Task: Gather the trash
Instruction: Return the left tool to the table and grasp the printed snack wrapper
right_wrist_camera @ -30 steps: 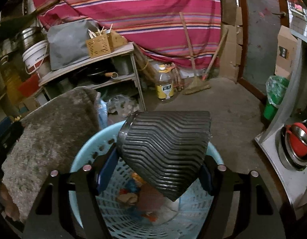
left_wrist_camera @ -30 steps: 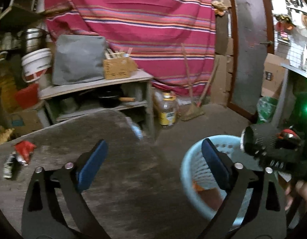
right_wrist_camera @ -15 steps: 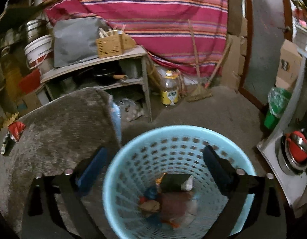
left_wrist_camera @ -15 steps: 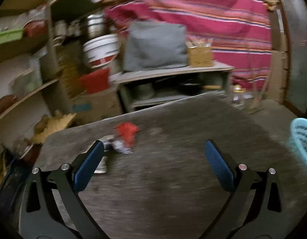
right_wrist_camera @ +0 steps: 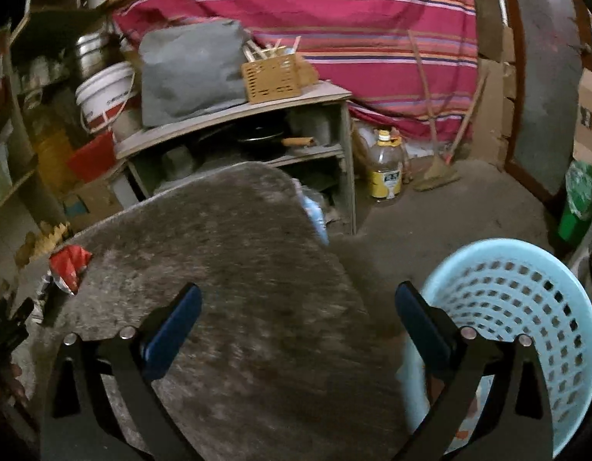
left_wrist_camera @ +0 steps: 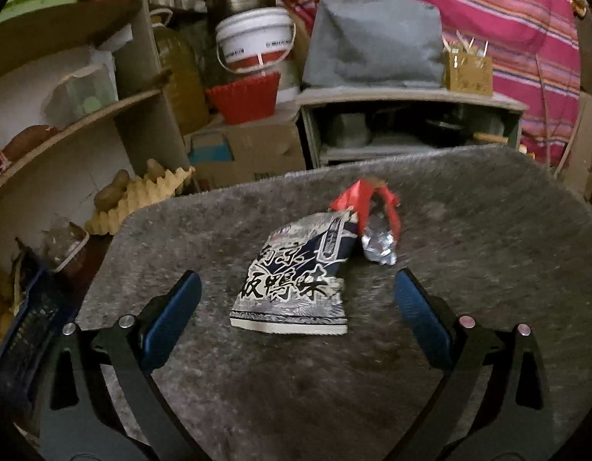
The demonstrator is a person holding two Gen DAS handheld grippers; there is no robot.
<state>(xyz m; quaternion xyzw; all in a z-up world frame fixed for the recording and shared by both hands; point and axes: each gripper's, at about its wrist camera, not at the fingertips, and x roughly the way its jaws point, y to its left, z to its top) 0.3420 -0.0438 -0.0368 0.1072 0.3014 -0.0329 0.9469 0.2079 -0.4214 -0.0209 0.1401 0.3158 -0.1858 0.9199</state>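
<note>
The left gripper point(left_wrist_camera: 296, 299) hangs over a grey, fuzzy fabric-covered tabletop point(left_wrist_camera: 469, 238) with its blue-padded jaws spread wide and nothing between the pads. Just ahead of it, lying flat on the fabric, is a crumpled blue-and-white foil snack packet point(left_wrist_camera: 296, 280) printed with large black Chinese characters — the lower row reads roughly "板鴨味", the upper row is too creased to make out fully. Touching its far right corner is a torn red wrapper with a silver foil inside point(left_wrist_camera: 373, 219), partly standing up from the surface.

The right gripper point(right_wrist_camera: 298, 317) is also spread wide and empty; its jaws have just been opening. It hovers over the near right part of the same tabletop, with the right finger beside the rim of a round light-blue plastic basket with a perforated wall point(right_wrist_camera: 526, 307) that stands on the floor next to the table. From this view the red wrapper lies at the table's far left edge.

Behind — a clear plastic bottle with a yellow label point(right_wrist_camera: 386, 165) on the floor; its writing is too small to read.
</note>
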